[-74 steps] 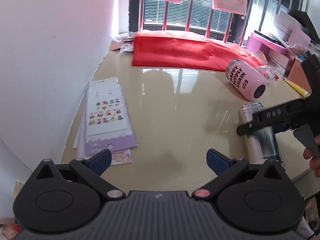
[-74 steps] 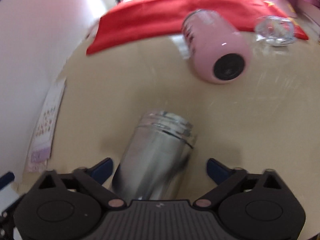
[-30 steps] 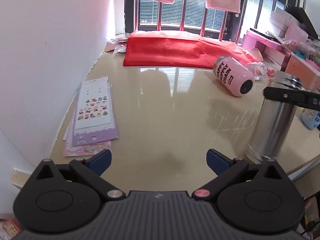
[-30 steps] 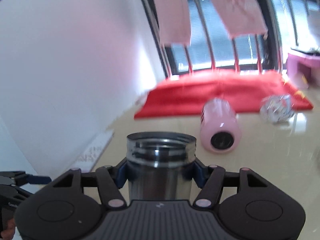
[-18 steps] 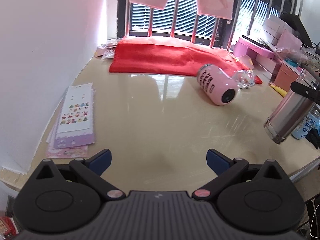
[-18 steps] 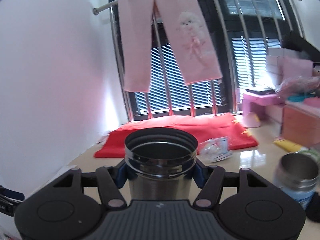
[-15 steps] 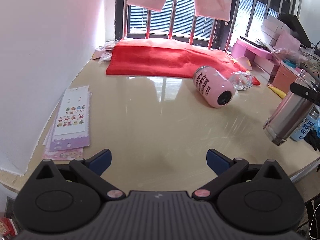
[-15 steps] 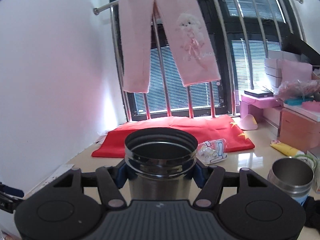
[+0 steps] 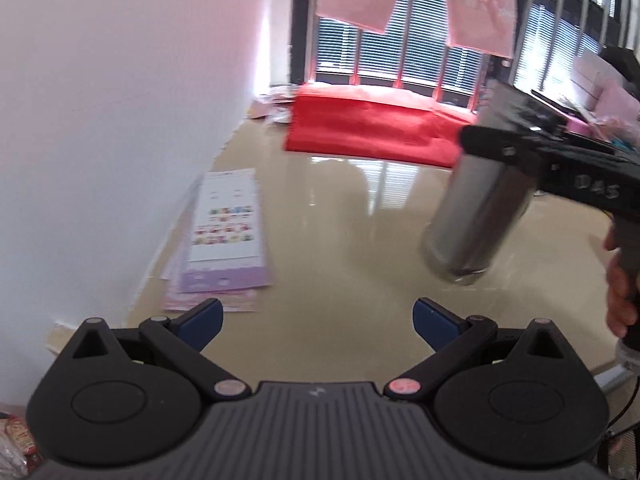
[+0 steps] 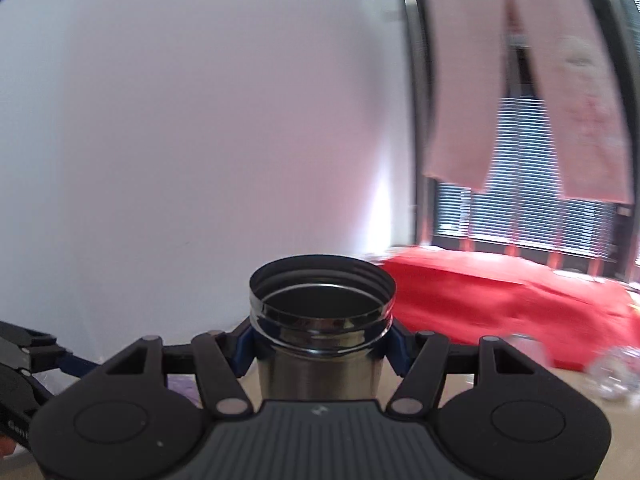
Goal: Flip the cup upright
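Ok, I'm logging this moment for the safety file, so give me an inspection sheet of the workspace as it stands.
Surface: glossy beige table, reflective.
Job's things: steel cup, held tilted above the table, open mouth up, base toward the table.
Clutter: sticker sheets by the wall; red cloth at the far end; crumpled clear plastic near the cloth, blurred.
Grippers: right gripper, jaws shut on the cup below its threaded rim; left gripper, jaws open, holding nothing.
Cables: thin dark cable at the table's right edge.
Surroundings: white wall; barred window with blinds; pink garment hung on a rail.
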### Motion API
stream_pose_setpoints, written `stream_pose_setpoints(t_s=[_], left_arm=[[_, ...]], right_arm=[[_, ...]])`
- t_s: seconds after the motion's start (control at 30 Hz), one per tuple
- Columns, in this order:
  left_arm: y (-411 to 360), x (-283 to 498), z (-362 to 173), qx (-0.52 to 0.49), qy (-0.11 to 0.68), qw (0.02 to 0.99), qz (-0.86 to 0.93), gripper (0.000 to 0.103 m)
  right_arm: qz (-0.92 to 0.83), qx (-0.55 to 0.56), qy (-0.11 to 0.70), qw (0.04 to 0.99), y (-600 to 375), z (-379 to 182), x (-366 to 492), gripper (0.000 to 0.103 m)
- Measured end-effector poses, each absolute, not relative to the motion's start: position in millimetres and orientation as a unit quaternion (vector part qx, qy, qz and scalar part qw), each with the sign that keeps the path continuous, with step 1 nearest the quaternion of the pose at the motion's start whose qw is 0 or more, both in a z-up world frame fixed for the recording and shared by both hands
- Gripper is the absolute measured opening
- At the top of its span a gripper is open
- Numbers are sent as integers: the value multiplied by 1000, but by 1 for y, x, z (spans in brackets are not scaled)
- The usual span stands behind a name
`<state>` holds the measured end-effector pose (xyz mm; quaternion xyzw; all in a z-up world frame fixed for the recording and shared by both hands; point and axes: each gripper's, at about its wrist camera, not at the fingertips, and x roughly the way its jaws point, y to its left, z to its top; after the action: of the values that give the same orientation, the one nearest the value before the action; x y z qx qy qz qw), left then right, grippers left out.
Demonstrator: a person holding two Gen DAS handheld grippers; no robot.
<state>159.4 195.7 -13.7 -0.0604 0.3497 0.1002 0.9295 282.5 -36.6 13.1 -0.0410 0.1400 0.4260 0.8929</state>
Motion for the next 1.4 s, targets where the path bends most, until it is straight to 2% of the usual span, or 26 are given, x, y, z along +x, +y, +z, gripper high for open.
stream_pose_setpoints(t_s=[0.27, 0.53, 0.57, 0.6, 0.67, 0.83, 0.97, 1.2, 1.4], left_arm=[[238, 165, -27, -62, 363, 923, 111, 103], [243, 167, -30, -70, 362, 923, 107, 103], [241, 166, -29, -70, 361, 924, 107, 103], [239, 166, -28, -69, 360, 924, 107, 103], [235, 163, -25, -65, 356, 926, 109, 103], [213, 150, -15, -55, 336, 935, 103, 103], [179, 127, -5, -39, 289, 953, 81, 103], [113, 75, 3, -30, 208, 976, 52, 103], [71, 25, 1, -29, 177, 983, 45, 103]], right_arm=[[432, -70, 144, 888, 49, -12, 295, 62], [412, -78, 163, 893, 72, -34, 310, 63], [412, -77, 164, 893, 71, -34, 306, 73], [413, -76, 163, 893, 69, -33, 304, 90], [415, -63, 152, 895, 59, -28, 300, 103], [396, -36, 125, 909, 10, -8, 271, 103], [361, -40, 113, 925, -41, 2, 236, 103], [274, -29, 128, 953, -130, 7, 162, 103], [223, -5, 136, 965, -182, 2, 95, 103]])
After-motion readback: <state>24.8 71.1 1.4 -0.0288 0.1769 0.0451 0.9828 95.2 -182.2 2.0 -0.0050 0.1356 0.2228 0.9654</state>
